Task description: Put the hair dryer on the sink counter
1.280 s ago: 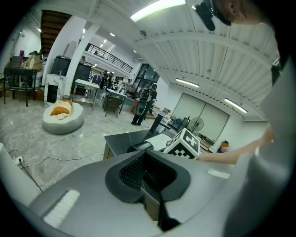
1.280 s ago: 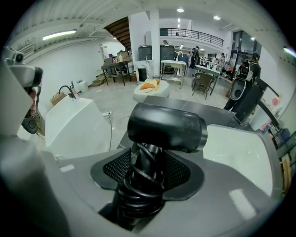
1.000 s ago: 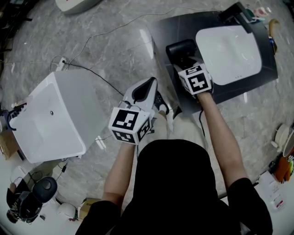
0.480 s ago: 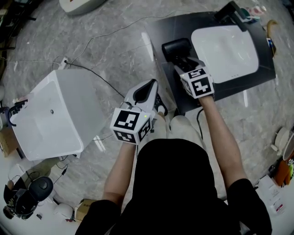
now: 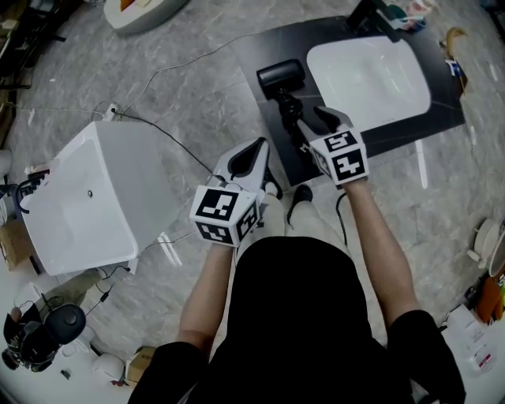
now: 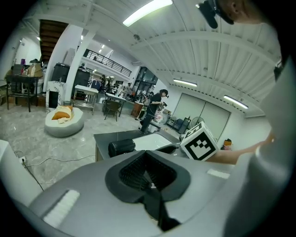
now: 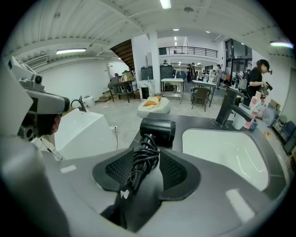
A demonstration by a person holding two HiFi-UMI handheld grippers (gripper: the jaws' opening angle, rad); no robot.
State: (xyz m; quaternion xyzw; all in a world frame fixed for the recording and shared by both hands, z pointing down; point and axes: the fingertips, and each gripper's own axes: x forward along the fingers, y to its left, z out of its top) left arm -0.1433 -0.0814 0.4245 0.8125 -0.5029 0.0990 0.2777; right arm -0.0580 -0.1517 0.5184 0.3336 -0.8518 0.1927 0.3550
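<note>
Head view. The hair dryer point(image 5: 280, 76) lies flat on the dark counter point(image 5: 444, 93), just left of the white basin point(image 5: 368, 79), with its wound cord point(image 5: 289, 104) trailing toward the person. The faucet point(image 5: 369, 14) stands at the basin's far end. The right gripper point(image 5: 314, 120) hangs above the counter's near edge, on the near-left side of the basin, with its jaws pointing at the cord. The left gripper point(image 5: 251, 151) sits further left of the basin, off the counter and over the floor. Well left of the basin there is a white box point(image 5: 87, 201), a power strip point(image 5: 110, 110) and a thin cable point(image 5: 170, 132) running across the floor.

Left gripper view. The left gripper's point(image 6: 147, 162) jaws are pressed together, with nothing between them. Past them is the hair dryer point(image 6: 121, 147), just left of the basin point(image 6: 148, 141). The right gripper's marker cube point(image 6: 200, 143) blocks the basin's right side. A floor cushion point(image 6: 64, 121) lies far left of the basin.

Right gripper view. The right gripper's point(image 7: 144, 156) jaws are spread and have just been closing. The cord point(image 7: 147, 143) shows in the gap between them, with the pads not pressed on it. The hair dryer's body point(image 7: 157, 130) lies beyond, on the counter just left of the basin point(image 7: 222, 150). The faucet point(image 7: 226, 109) stands behind the basin, and the white box point(image 7: 85, 132) is off to its left.
</note>
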